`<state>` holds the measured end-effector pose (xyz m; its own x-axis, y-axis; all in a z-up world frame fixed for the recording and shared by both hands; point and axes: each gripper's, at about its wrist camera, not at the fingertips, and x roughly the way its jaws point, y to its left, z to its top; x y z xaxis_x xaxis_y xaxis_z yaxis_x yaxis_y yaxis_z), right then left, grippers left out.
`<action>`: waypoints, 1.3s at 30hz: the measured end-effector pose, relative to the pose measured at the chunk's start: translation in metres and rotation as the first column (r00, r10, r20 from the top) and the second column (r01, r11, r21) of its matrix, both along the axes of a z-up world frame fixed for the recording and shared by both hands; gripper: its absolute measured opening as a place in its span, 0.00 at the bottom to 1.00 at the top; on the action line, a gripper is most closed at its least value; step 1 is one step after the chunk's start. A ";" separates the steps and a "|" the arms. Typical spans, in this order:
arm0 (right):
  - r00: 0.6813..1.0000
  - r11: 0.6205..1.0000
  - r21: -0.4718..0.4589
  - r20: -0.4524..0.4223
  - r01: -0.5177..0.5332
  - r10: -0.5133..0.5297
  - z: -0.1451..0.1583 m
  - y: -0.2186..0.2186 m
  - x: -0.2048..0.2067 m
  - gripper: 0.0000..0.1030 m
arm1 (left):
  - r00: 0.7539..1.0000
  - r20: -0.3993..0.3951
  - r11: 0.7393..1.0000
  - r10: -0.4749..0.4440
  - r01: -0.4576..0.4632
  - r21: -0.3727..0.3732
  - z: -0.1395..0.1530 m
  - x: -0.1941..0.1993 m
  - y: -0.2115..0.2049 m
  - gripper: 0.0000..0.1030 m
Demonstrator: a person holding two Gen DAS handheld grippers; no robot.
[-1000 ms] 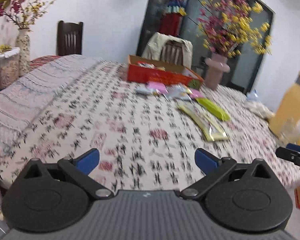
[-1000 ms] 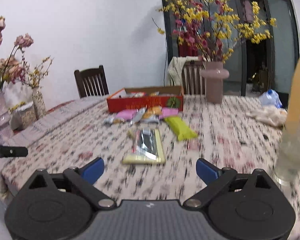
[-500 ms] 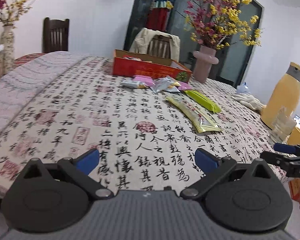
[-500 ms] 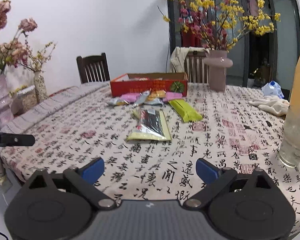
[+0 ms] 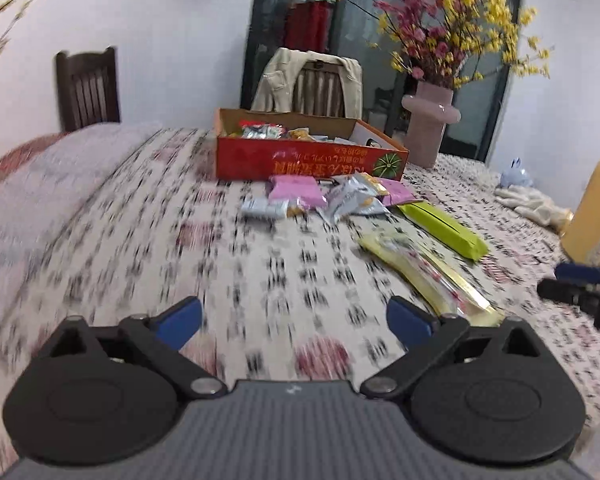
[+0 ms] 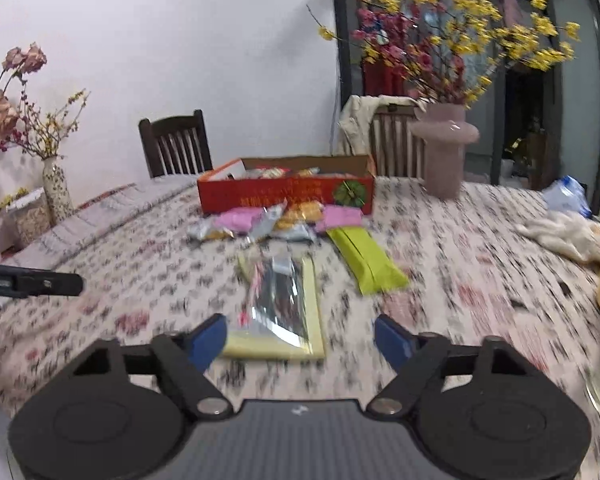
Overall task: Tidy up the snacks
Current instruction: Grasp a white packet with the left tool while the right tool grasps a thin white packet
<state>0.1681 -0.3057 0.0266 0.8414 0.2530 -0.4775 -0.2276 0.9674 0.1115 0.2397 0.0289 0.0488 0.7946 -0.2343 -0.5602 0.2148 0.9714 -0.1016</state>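
Ahead of the right hand-held gripper (image 6: 300, 338), flat packet (image 6: 279, 308) on desk (image 6: 480, 280). Long packet (image 6: 366, 260) beyond it, to the right. Small packets (image 6: 276, 220) behind both. Box (image 6: 286, 196) farthest back, snacks inside. Vase (image 6: 444, 152) right of box.

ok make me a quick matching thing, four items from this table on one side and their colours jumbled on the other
Things:
1. snack box
2. long flat packet beside the silver-windowed one
3. vase holding the flowering branches
4. chair against the white wall

Colours:
A. dark brown
B. lime green
C. red
D. pale pink

Pairs: 1-C, 2-B, 3-D, 4-A
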 end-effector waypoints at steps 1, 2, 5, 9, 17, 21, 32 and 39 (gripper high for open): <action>1.000 1.000 0.006 0.004 -0.009 0.009 0.003 0.002 0.011 0.60 | 1.000 0.002 1.000 -0.007 0.007 0.013 0.002 0.016 -0.001 0.94; 1.000 1.000 0.009 0.002 -0.018 0.018 0.005 0.004 0.024 0.53 | 1.000 0.003 1.000 -0.011 0.011 0.022 0.004 0.030 -0.002 0.93; 0.999 0.999 0.000 0.000 -0.046 0.046 0.011 0.015 0.062 0.48 | 1.000 0.001 0.999 -0.010 0.010 0.048 0.004 0.071 -0.006 0.87; 0.996 0.996 -0.016 -0.008 -0.084 0.084 0.016 0.029 0.108 0.47 | 0.998 -0.055 0.998 -0.041 0.044 0.052 -0.006 0.122 -0.011 0.78; 0.988 0.991 0.014 -0.074 -0.136 0.137 0.010 0.057 0.210 0.37 | 0.990 -0.127 0.996 -0.068 0.075 0.055 -0.037 0.206 -0.021 0.78; 0.983 0.988 0.028 -0.104 -0.149 0.151 -0.003 0.072 0.252 0.35 | 0.986 -0.142 0.996 -0.084 0.089 0.024 -0.050 0.223 -0.016 0.75; 0.974 0.982 0.044 -0.130 -0.184 0.188 -0.027 0.086 0.283 0.18 | 0.987 -0.116 0.994 -0.111 0.113 0.009 -0.046 0.198 -0.019 0.44; 0.981 0.983 0.023 -0.073 -0.181 0.182 -0.015 0.077 0.239 0.12 | 0.994 -0.072 0.995 -0.077 0.072 -0.068 -0.023 0.143 -0.003 0.44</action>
<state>0.4072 -0.2291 0.0115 0.7434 0.4062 -0.5315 -0.3897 0.9087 0.1494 0.3822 0.0254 0.0261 0.7299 -0.3296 -0.5988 0.2762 0.9436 -0.1827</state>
